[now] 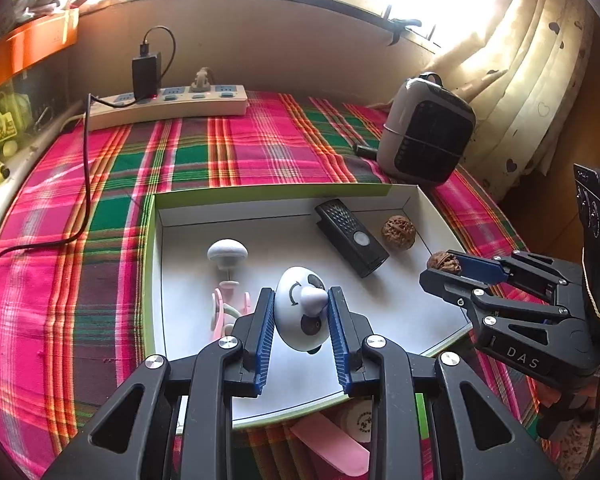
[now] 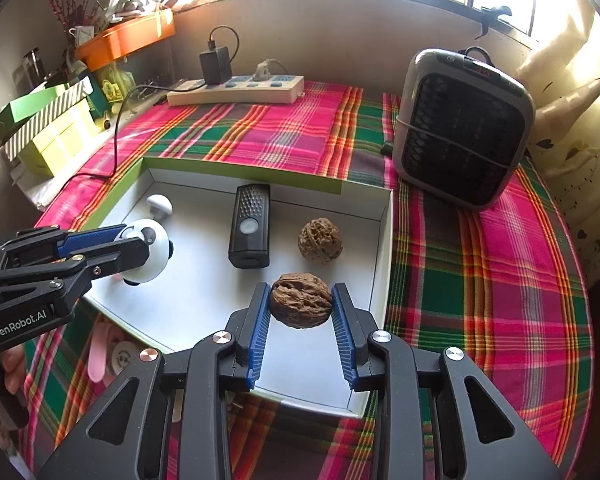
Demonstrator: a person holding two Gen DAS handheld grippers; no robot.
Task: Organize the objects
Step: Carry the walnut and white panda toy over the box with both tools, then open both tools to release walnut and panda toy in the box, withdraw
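Nearest, at the bottom of the left wrist view, the left tongs are clamping a white panda-faced egg toy between their blue pads, holding it over the near part of the white tray. At the bottom centre of the right wrist view, the right tongs are squeezing a brown walnut from both sides, and it is hanging above the tray floor near the tray's right wall. Below the tray's near rim, at the lower edge of the left view, a pink flat piece and a round pale disc are lying on the plaid cloth covering the counter.

Further into the tray, a pink ring toy is sitting left of the egg toy, and a grey mushroom-shaped piece is standing just behind it. A black remote-like device is lying in the middle of the tray, with a second walnut resting just to its right, apart from it.

Beyond the tray, toward the right of both views, a grey fan heater is standing on the cloth. At the far edge, in the upper left, a white power strip is lying against the wall with a black charger plugged into it
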